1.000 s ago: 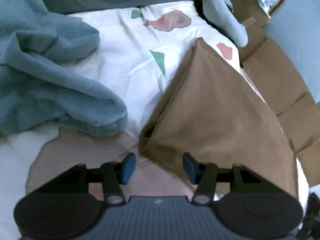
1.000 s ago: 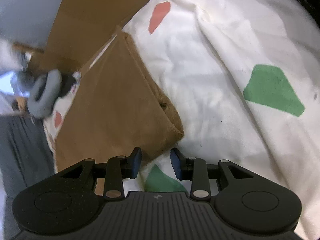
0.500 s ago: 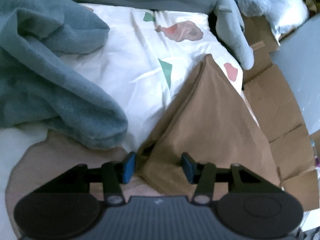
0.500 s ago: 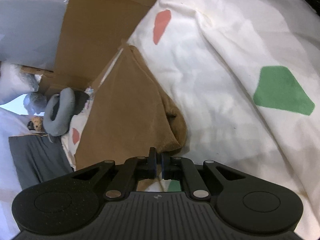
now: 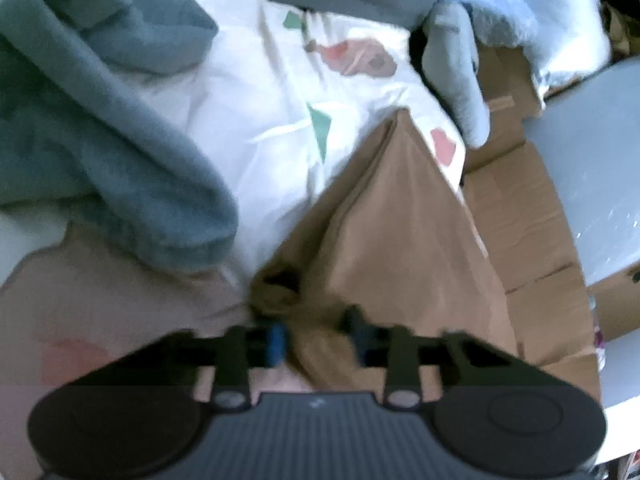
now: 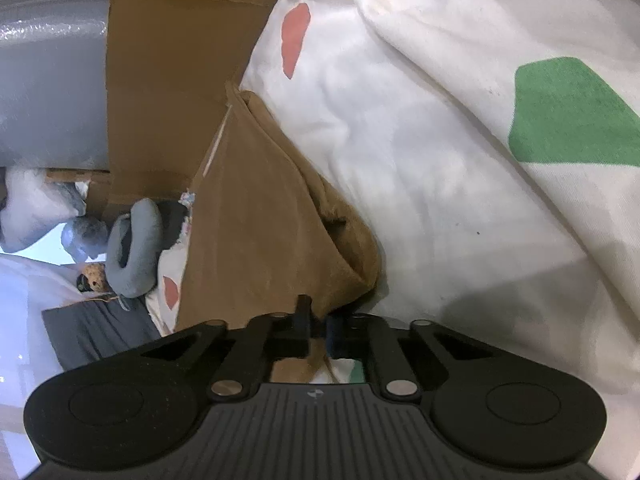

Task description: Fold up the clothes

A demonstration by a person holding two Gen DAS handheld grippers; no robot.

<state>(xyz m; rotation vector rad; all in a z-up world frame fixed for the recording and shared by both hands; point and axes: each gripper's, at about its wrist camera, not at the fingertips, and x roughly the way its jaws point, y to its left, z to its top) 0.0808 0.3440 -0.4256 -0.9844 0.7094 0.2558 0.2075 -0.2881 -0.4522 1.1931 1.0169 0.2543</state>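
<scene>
A folded brown garment (image 5: 404, 240) lies on a white bed sheet (image 5: 256, 92) with coloured patches, along its cardboard-side edge. The left tool (image 5: 318, 340) is closing on the garment's near bunched corner, cloth between its jaws. The right tool (image 6: 318, 326) is pinched narrow on another corner. A teal blanket (image 5: 100, 128) lies left.

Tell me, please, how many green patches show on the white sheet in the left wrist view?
2: a green triangle mid-sheet beside the brown garment, and a smaller one near the far edge. Others may be hidden.
</scene>
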